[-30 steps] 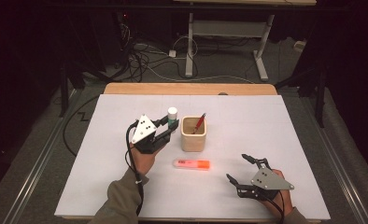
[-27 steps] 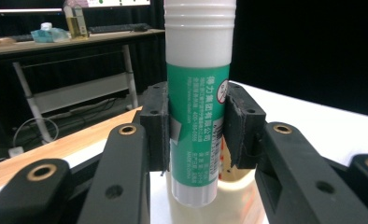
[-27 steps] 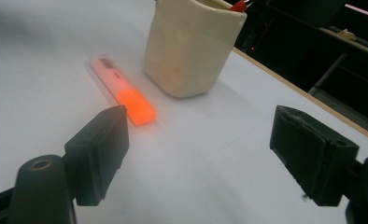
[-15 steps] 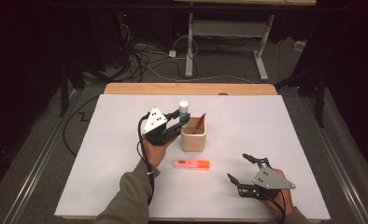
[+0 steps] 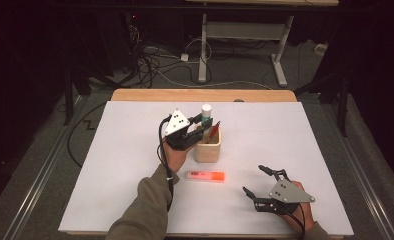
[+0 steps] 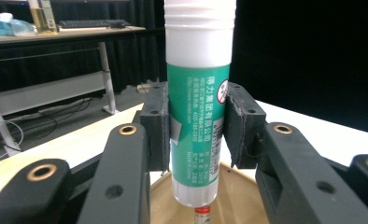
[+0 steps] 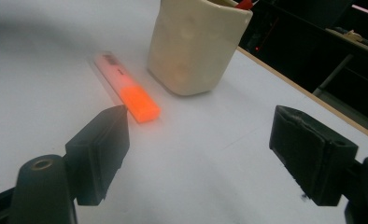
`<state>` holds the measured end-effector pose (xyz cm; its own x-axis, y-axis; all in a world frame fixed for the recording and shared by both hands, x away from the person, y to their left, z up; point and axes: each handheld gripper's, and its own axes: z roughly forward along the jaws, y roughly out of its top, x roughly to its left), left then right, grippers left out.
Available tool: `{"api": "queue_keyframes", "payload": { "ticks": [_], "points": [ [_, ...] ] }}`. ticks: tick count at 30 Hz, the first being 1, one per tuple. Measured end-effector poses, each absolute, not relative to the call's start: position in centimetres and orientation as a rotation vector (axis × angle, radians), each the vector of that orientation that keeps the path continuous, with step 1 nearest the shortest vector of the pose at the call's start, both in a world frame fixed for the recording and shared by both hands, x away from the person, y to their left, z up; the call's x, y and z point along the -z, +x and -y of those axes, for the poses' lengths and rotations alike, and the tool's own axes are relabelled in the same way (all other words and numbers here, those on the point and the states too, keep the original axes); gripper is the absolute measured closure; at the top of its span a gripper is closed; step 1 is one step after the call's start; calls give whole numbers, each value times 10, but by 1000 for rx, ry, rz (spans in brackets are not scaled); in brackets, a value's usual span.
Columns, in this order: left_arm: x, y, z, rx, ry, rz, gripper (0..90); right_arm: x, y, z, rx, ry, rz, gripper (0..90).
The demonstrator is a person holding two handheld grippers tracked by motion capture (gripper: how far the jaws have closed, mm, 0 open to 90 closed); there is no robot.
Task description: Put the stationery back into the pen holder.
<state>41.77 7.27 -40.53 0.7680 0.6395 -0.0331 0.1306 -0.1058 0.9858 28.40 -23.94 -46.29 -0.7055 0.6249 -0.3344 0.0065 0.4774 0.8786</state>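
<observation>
Glue stick point(image 6: 198, 100) clamped upright in left hand-held gripper point(image 5: 201, 125) over cup point(image 5: 208, 148) mouth, red pen inside: centre it, lower straight, then release; right hand-held gripper point(image 5: 259, 181) idles wide.

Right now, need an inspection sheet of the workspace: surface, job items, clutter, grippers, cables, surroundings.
Surface: white tabletop with a wooden far edge.
Job's things: green-and-white glue stick held upright over the beige ceramic cup; red pen stands in the cup.
Clutter: orange highlighter lying flat in front of the cup.
Grippers: left gripper shut on the glue stick; right gripper open, empty, low over the table.
Cables: black cable trails from the left gripper; loose cables on the floor.
Surroundings: dark room, white desk frame beyond the table.
</observation>
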Motion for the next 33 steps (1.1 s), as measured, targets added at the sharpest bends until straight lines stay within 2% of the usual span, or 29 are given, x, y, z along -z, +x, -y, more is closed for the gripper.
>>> {"api": "queue_keyframes", "payload": {
  "ticks": [13,33],
  "points": [
    [417,427,-62,-450,1704,-637,638,463,283,239,-1229,507,-2088,211],
    [424,425,-69,-446,1756,-647,634,464,283,238,-1221,498,-2096,221]
  ]
}}
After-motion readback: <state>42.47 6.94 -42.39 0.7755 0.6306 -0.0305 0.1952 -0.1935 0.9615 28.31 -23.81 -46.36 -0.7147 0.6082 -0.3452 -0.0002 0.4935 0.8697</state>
